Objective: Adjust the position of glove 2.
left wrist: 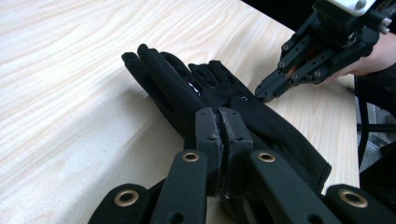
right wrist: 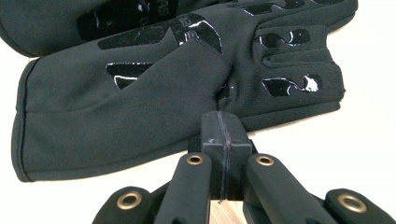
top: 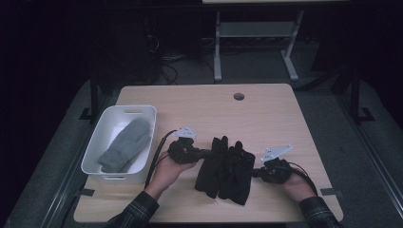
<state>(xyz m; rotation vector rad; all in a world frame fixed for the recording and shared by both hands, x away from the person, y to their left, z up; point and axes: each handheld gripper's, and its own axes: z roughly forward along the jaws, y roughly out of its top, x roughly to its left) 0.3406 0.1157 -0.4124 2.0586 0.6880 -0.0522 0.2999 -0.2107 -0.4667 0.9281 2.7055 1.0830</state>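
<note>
Gloves point(top: 224, 167): 2 black ones, side by side mid-worktop point(top: 266, 109), fingers pointing away from the person, cuffs near.
Look: soft matte fabric, glossy grip patches on palm and fingers; the pair overlaps slightly.
Left tongs point(top: 208, 153): together, pinching an edge of the left glove point(left wrist: 180, 95); probably to lift or drag it.
Right tongs point(top: 253, 173): together, tips at the right glove's point(right wrist: 140, 93) edge by the thumb; whether fabric is caught, cannot tell.
Bin point(top: 97, 142): white, at worktop's left, holds a grey mitten point(top: 126, 144); likely where the gloves go.
Hold: one tong per glove suits separating the pair.
</note>
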